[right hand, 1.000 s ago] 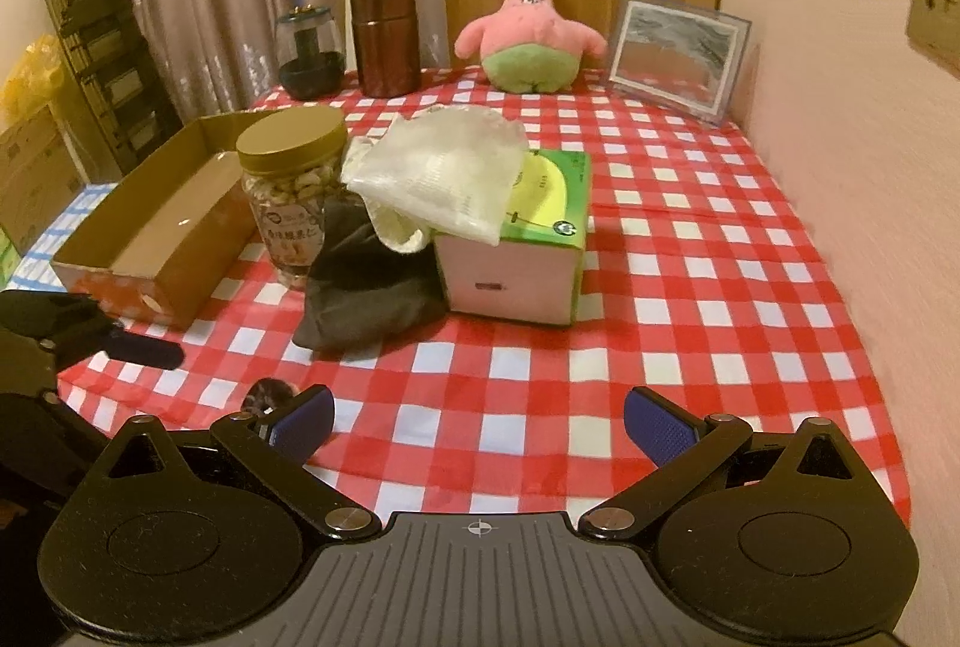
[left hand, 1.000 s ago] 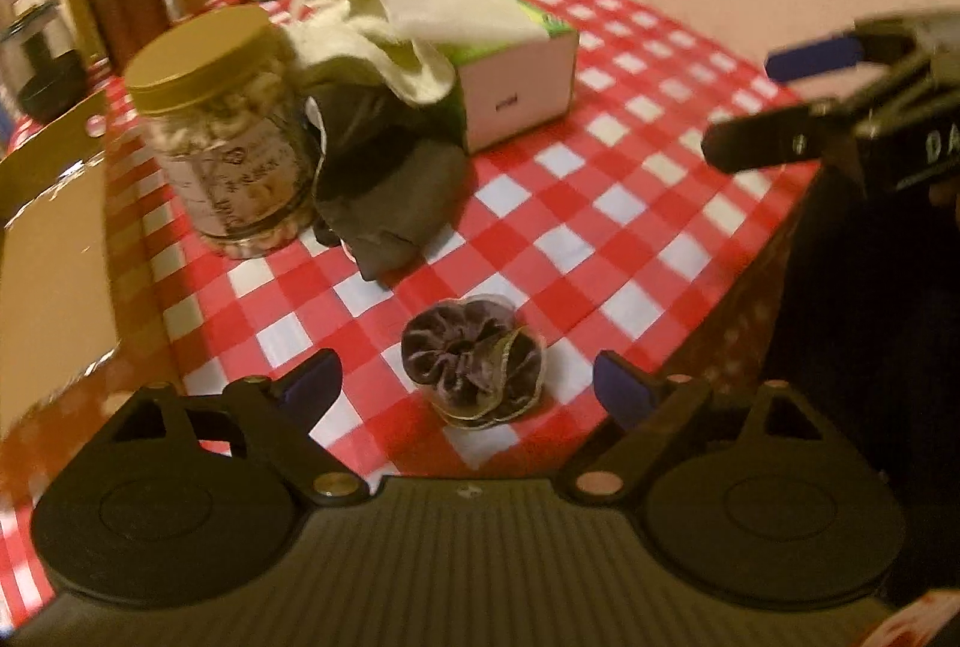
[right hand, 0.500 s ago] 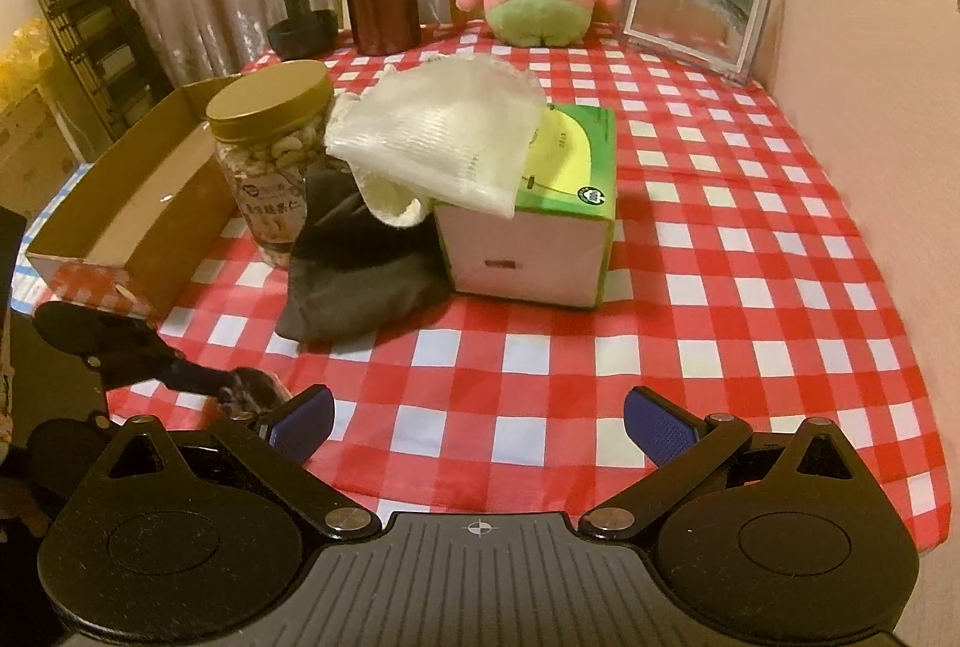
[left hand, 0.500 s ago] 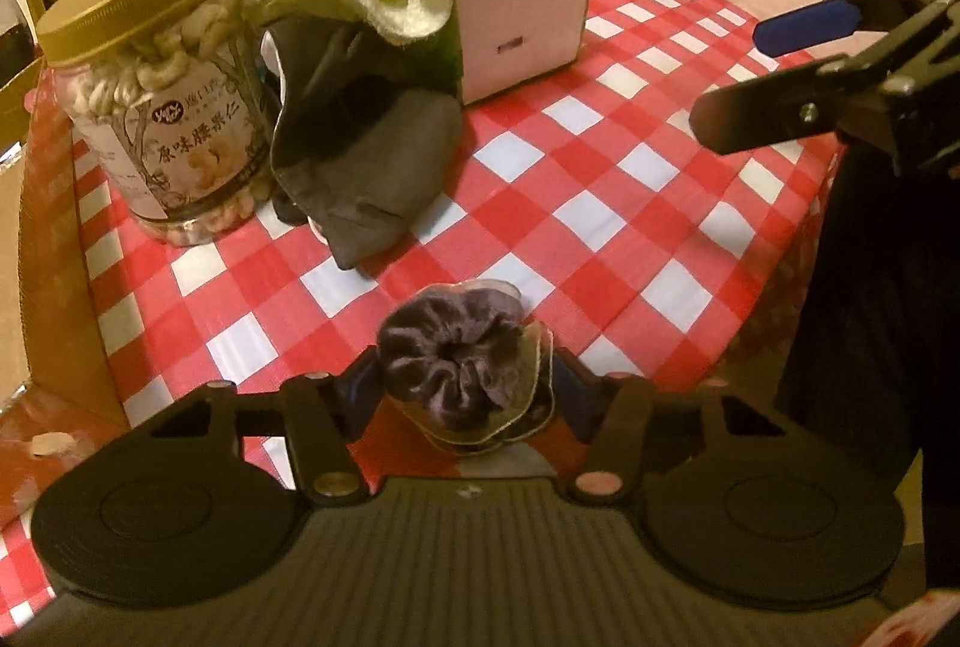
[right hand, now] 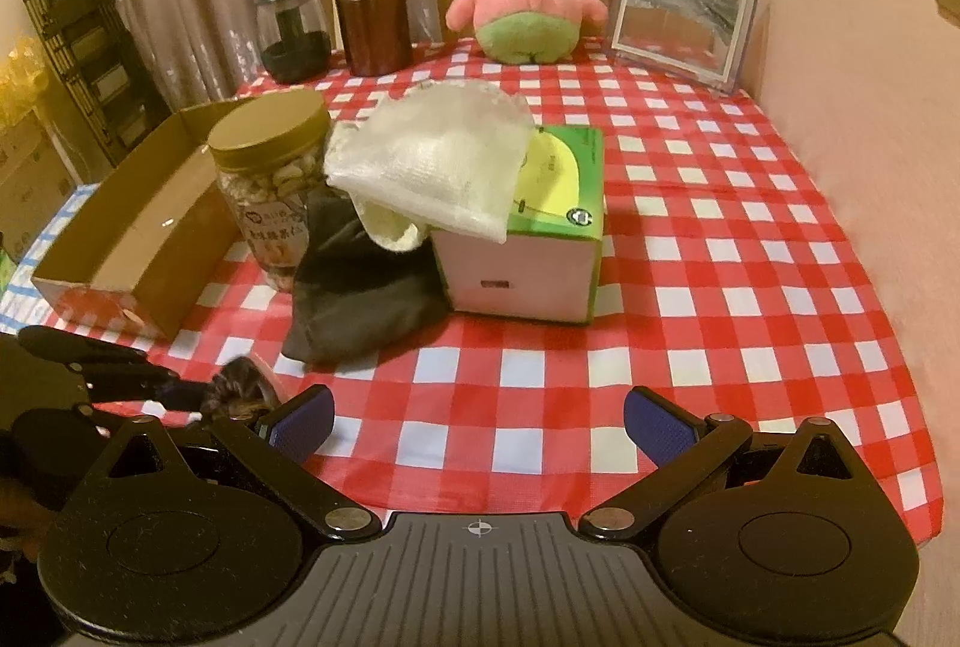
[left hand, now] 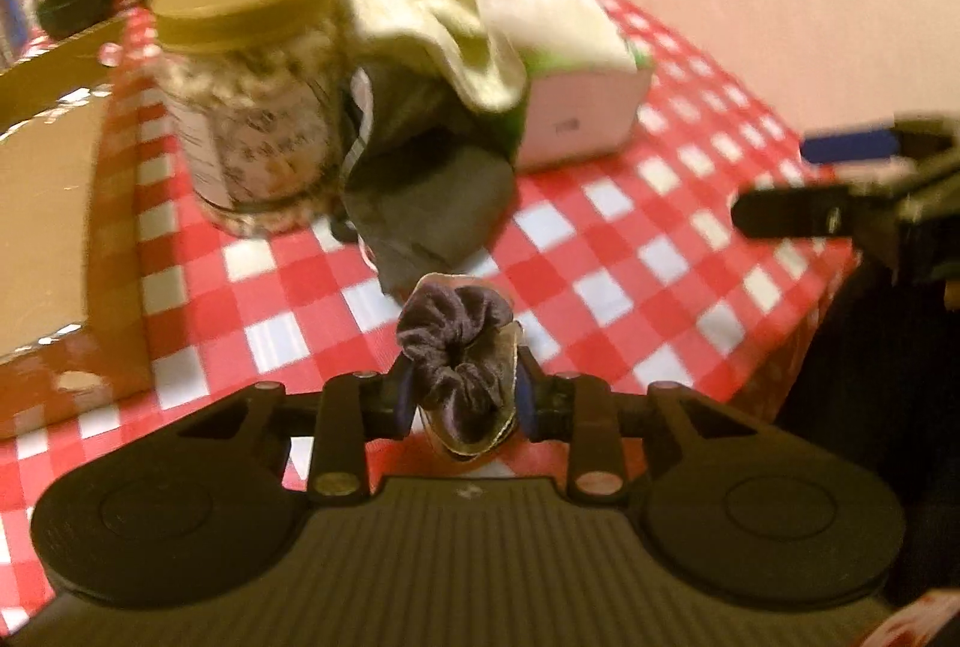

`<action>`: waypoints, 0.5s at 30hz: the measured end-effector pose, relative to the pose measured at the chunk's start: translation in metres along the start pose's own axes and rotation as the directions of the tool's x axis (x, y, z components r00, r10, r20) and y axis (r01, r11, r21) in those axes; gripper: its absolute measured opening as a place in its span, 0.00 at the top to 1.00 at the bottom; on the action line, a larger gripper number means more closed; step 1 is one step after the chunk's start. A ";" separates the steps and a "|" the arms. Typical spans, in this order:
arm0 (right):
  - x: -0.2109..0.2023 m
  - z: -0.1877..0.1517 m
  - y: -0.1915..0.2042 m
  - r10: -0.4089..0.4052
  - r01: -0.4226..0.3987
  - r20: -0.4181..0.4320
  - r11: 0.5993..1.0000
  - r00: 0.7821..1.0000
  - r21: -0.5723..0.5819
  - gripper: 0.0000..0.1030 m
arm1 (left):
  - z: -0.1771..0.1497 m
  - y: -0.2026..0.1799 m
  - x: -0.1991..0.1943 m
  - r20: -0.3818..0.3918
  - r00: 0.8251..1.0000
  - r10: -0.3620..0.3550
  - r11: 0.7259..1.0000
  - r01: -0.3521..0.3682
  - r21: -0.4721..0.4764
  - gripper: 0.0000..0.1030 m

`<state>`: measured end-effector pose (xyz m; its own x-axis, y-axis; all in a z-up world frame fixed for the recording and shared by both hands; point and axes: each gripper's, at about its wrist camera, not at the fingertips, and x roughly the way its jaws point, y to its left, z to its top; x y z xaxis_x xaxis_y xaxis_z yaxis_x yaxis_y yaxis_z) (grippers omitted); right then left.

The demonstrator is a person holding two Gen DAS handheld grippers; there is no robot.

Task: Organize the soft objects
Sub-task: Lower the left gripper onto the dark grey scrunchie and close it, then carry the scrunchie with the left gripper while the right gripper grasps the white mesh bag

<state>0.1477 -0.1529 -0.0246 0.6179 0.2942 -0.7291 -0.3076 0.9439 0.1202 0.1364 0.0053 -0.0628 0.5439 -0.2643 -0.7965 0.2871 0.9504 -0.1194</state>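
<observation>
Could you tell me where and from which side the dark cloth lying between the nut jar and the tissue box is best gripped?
Probably at the free lower corner of the dark cloth, coming from the near table edge with the open right gripper. That end lies flat and clear on the checked tablecloth, while its upper part is tucked under the white towel and wedged between the nut jar and the tissue box.

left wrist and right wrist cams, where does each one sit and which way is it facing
Left wrist: sits on the left tongs, angled down across the checked table at the nut jar and dark cloth; its jaws, just closing, pinch the purple scrunchie; the right tongs show at the right edge.
Right wrist: sits on the right tongs, facing the far wall over the tissue box and pink plush; its own jaws stand open and empty.
Shared: jar, cloth, tissue box, cardboard tray, scrunchie.
</observation>
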 end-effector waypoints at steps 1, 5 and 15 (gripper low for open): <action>-0.002 0.000 0.000 0.001 -0.001 0.008 1.000 1.000 0.001 0.01 | 0.002 0.001 -0.006 0.019 1.000 0.007 1.000 -0.006 -0.023 0.73; -0.012 0.007 0.003 0.005 -0.005 0.051 1.000 0.999 -0.003 0.01 | 0.014 0.002 -0.028 0.088 0.996 0.033 0.995 -0.025 -0.092 0.73; -0.003 0.051 0.013 0.024 -0.012 0.177 0.998 0.984 -0.069 0.01 | 0.046 0.010 -0.055 0.200 0.976 0.090 0.985 -0.057 -0.163 0.74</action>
<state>0.1786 -0.1340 0.0130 0.7287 0.3383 -0.5954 -0.3636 0.9279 0.0822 0.1453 0.0215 0.0069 0.7138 -0.2053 -0.6696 0.1231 0.9780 -0.1687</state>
